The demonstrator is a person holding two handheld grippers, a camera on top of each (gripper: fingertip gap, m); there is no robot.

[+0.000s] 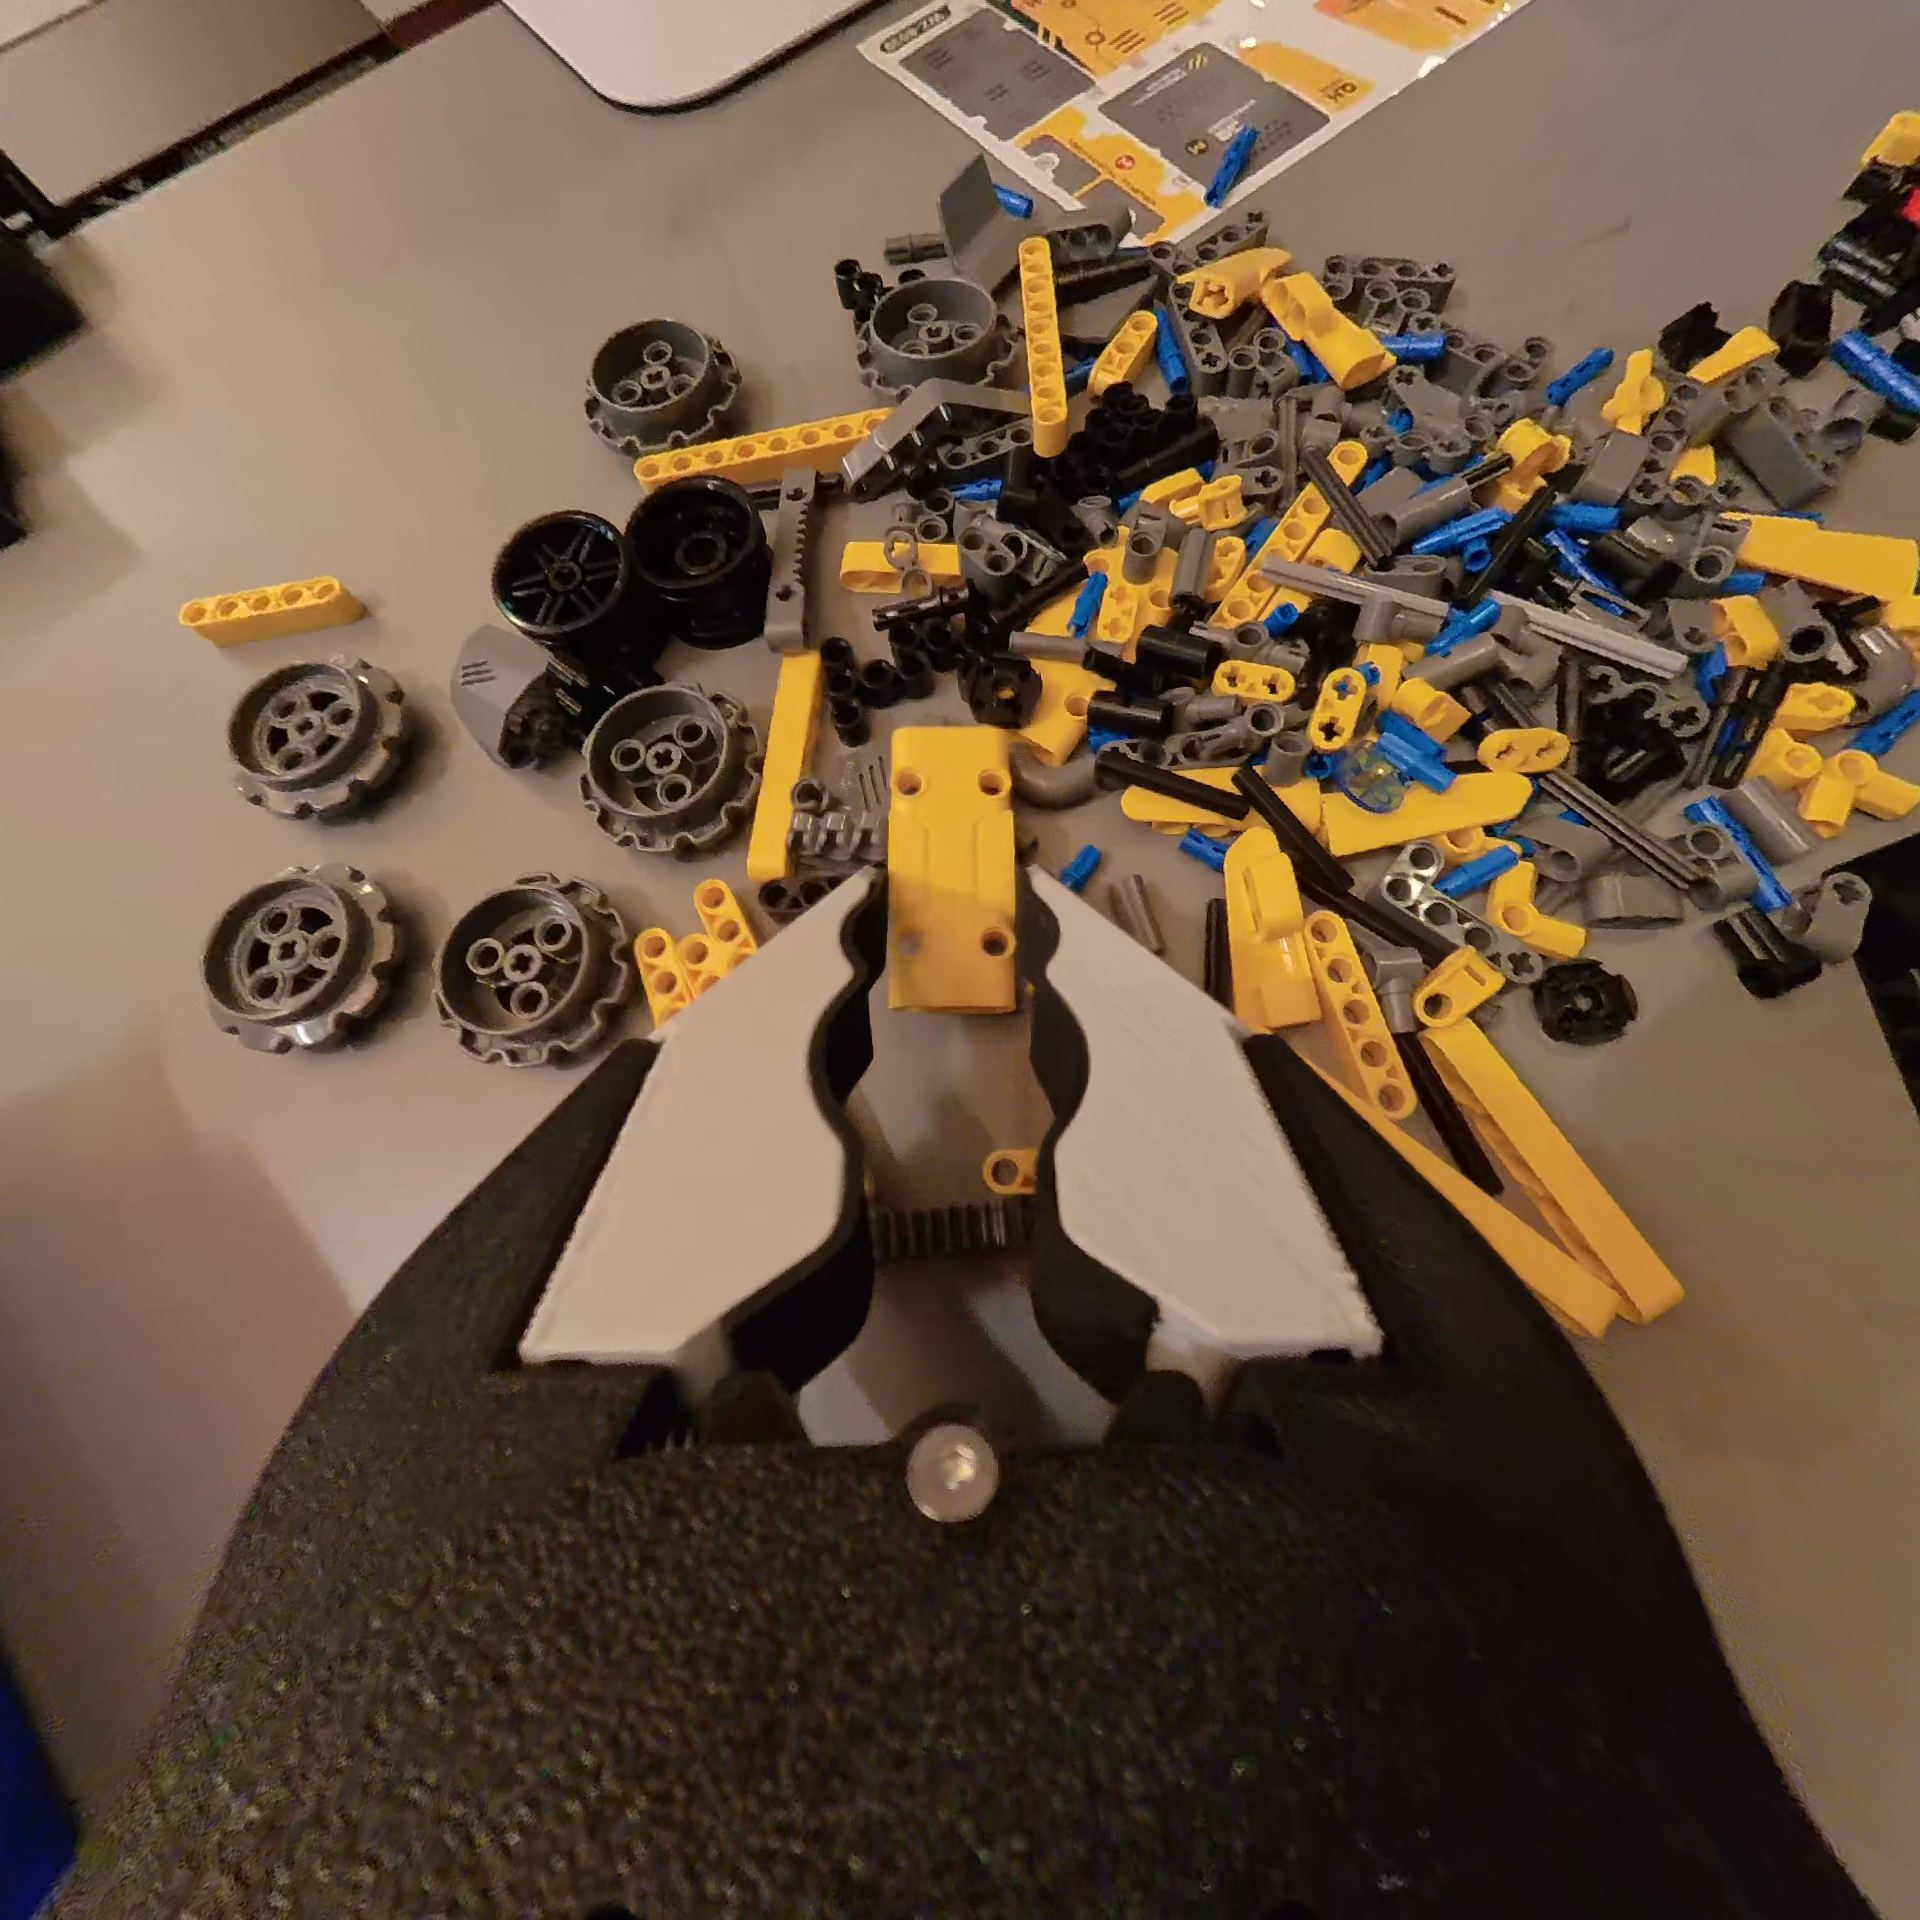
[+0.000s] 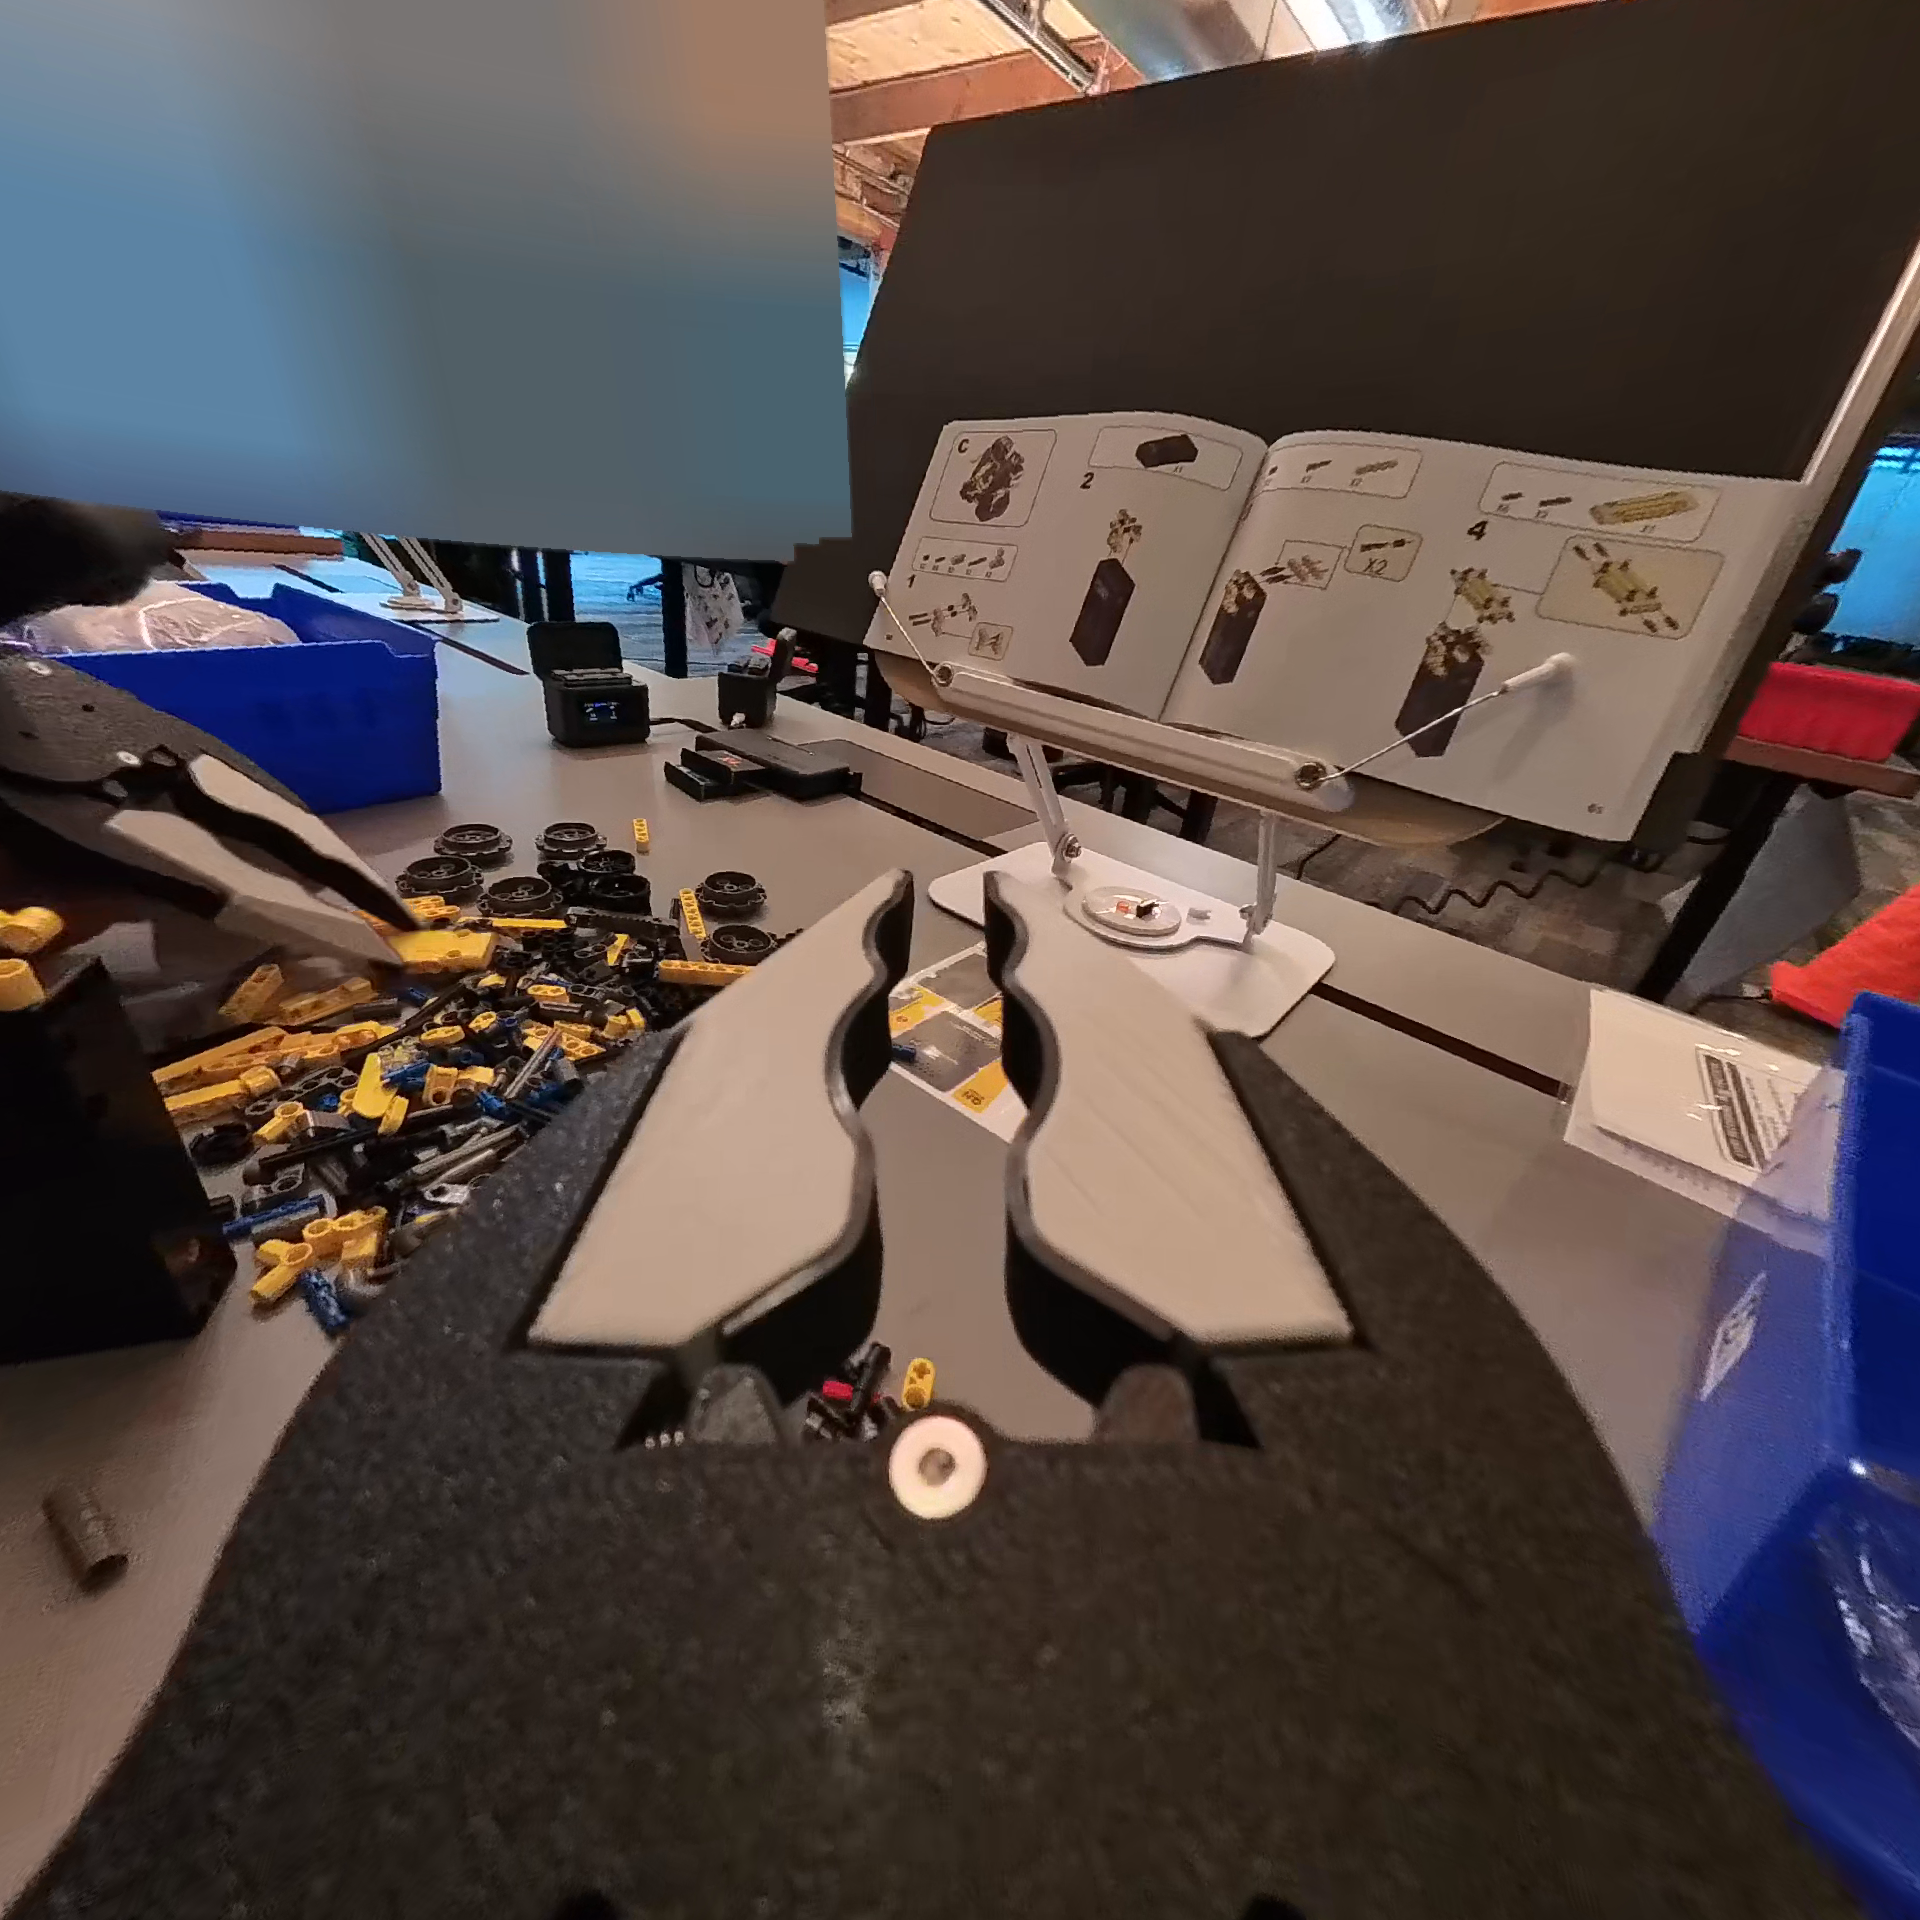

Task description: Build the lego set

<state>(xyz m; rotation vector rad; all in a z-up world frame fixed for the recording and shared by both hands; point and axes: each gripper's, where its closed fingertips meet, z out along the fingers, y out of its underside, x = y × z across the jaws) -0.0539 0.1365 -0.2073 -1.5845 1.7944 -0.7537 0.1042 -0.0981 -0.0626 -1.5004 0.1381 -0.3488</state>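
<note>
You are working at a grey table (image 1: 312,312) in a workshop-like room with timber beams overhead; a booklet of building steps (image 2: 1247,592) stands open on a white stand (image 2: 1143,935) at the far side, and blue bins (image 2: 291,696) sit at the far left and near right.

Your left gripper (image 1: 951,914) is down at the near edge of the heap of plastic building pieces (image 1: 1351,582). Its jaws are parted just wide enough to take a flat yellow panel (image 1: 951,831) with small holes at its corners; the fingertips (image 1: 831,914) lie along the panel's two long edges. They look to be touching it, but I cannot tell whether it is truly pinched. In the right wrist view the same gripper reaches in from the left with the panel at its tips, low over the heap.

To the left of the heap lie grey toothed wheels (image 1: 312,738) and black wheel rims (image 1: 634,566); a sheet of stickers (image 1: 1143,114) lies at the far side.

By its look the panel is light, stiff and smooth, so it may slip or twist. Take it across the narrow width, near the middle of its long sides, squarely.

Your right gripper (image 2: 945,925) hangs over bare table to the right of the heap, jaws slightly apart and holding nothing.
</note>
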